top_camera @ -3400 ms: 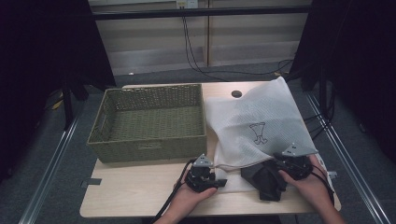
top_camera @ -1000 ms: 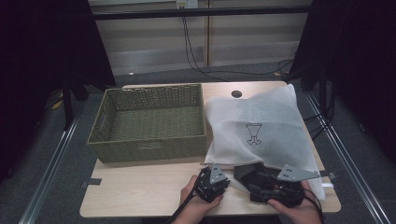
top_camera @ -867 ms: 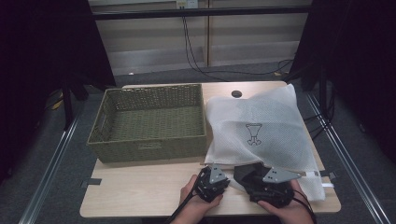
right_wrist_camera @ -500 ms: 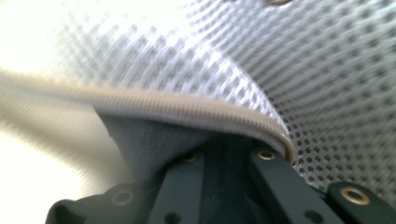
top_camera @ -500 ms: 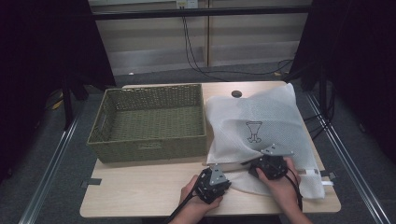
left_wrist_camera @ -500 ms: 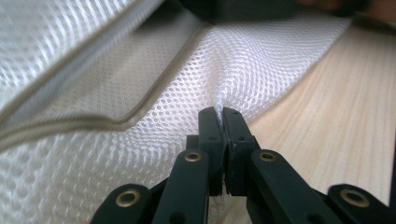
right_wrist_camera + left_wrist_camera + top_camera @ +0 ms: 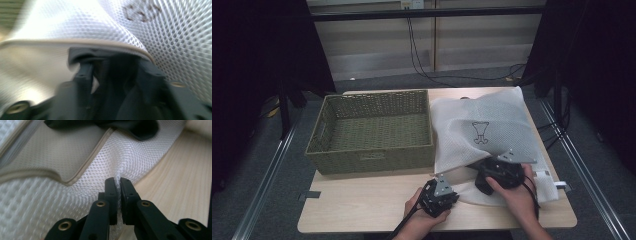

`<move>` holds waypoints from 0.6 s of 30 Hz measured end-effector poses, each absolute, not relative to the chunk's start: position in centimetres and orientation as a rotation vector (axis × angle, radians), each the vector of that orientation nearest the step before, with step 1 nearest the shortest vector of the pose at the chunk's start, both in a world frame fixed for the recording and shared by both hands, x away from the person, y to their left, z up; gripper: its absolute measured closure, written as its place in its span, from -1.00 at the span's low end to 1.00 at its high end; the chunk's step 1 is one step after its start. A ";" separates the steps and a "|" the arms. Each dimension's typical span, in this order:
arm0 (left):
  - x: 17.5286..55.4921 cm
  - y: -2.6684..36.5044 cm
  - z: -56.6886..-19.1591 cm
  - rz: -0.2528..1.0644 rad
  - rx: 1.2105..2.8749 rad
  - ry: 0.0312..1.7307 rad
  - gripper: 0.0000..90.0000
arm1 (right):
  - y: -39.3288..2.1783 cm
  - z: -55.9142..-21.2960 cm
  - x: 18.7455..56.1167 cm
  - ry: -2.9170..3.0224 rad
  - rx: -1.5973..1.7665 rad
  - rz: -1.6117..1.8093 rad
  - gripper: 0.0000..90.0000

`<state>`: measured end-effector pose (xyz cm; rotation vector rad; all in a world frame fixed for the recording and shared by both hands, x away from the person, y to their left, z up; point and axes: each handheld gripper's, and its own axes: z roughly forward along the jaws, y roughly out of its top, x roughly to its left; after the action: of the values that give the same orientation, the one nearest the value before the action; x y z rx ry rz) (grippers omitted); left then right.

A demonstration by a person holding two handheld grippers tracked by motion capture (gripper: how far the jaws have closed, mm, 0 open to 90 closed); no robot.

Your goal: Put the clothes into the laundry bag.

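White mesh bag point(image 7: 484, 131) lies on the right half of the surface point(image 7: 362, 200), just beside a woven green basket point(image 7: 372, 131) on the left. From the high view, the left tool point(image 7: 443, 191) sits at the near edge of the bag, held in a hand point(image 7: 422, 217). The right tool point(image 7: 492, 175) rests on the bag's near part, with a dark piece of cloth point(image 7: 484, 182) at its tip, and a hand point(image 7: 519, 192) around it.

Along the left tool point(image 7: 118, 182), its jaws are pressed together on a fold of the mesh bag point(image 7: 45, 205), with pale wood point(image 7: 175, 185) to the right and dark cloth point(image 7: 140, 127) at the far end.

Along the right tool point(image 7: 115, 67), the picture is blurred. The bag's zipped edge point(image 7: 100, 43) arches over the jaws, which reach under it with dark cloth point(image 7: 117, 75) between them; I cannot tell whether they grip it.
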<state>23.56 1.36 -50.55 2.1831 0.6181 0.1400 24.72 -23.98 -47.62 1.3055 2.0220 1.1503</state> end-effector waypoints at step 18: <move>22.4 -2.2 -50.3 0.070 2.211 0.562 0.11 | -22.6 -49.9 22.4 2.138 1.468 1.023 0.95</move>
<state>22.40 -2.18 -50.28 2.2110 0.5622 0.0700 22.41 -22.58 -49.89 1.4682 2.1384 1.0232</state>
